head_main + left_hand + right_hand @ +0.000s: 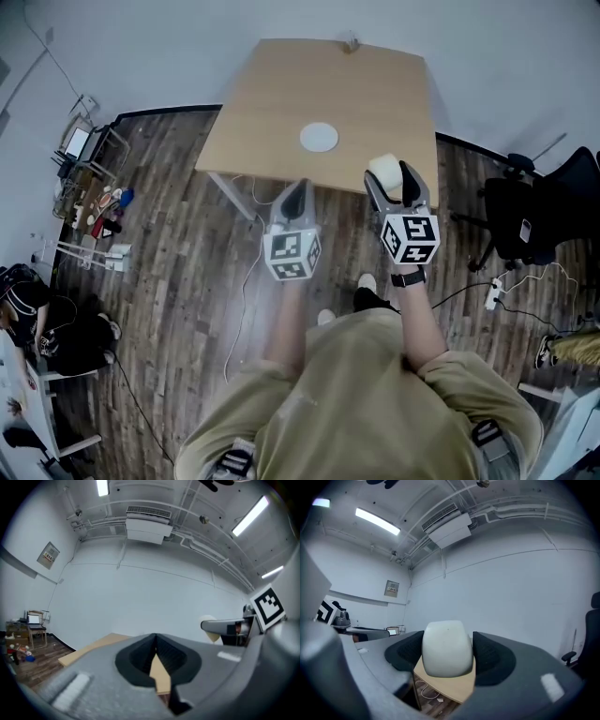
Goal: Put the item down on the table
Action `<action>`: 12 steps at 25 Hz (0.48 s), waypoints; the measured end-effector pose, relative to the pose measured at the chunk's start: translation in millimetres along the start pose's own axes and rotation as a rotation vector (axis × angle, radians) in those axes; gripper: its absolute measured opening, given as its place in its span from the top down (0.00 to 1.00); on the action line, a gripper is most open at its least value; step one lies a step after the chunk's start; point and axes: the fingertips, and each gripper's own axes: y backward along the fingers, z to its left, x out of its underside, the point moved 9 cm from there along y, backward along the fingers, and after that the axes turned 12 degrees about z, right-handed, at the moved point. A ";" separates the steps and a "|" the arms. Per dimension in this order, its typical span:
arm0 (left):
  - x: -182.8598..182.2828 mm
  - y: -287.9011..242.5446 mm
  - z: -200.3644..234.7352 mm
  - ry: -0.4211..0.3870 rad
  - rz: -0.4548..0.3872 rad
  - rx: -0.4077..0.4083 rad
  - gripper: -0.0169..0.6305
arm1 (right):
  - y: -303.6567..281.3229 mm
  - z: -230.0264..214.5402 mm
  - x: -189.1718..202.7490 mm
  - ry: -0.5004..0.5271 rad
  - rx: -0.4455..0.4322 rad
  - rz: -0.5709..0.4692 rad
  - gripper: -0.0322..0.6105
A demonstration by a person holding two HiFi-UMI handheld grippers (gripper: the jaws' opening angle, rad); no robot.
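Note:
A pale, rounded, cream-white item (pixel 446 648) sits between the dark pads of my right gripper (pixel 447 660), which is shut on it from both sides. In the head view that gripper (pixel 390 176) holds the item (pixel 382 168) level, over the near right edge of the wooden table (pixel 281 94). My left gripper (pixel 297 190) hovers just off the table's near edge, shut and holding nothing. Its jaws meet at the tips in the left gripper view (pixel 155 638), where the item (pixel 210 636) also shows at the right.
A round white disc (pixel 319 137) lies near the middle of the table and a small object (pixel 350 42) stands at its far edge. A black office chair (pixel 534 220) and a power strip (pixel 492 295) are to the right. Cluttered racks (pixel 89 178) line the left wall.

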 end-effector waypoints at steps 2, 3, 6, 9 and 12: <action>3.0 -9.3 4.0 0.005 0.017 -0.011 0.97 | -11.6 -4.6 3.0 -0.020 -0.012 0.011 0.44; 3.5 -14.8 8.5 0.008 0.024 -0.019 0.97 | -19.4 -4.9 3.6 -0.024 -0.020 0.013 0.44; 2.1 -33.0 22.1 0.020 0.030 -0.051 0.97 | -46.7 -4.9 4.0 -0.017 -0.060 0.019 0.44; -3.7 -55.7 26.6 0.018 0.027 -0.090 0.97 | -76.7 -17.1 0.6 -0.009 -0.106 0.020 0.44; -15.3 -85.7 33.4 0.003 0.027 -0.124 0.97 | -114.2 -41.1 -12.2 -0.034 -0.133 0.009 0.44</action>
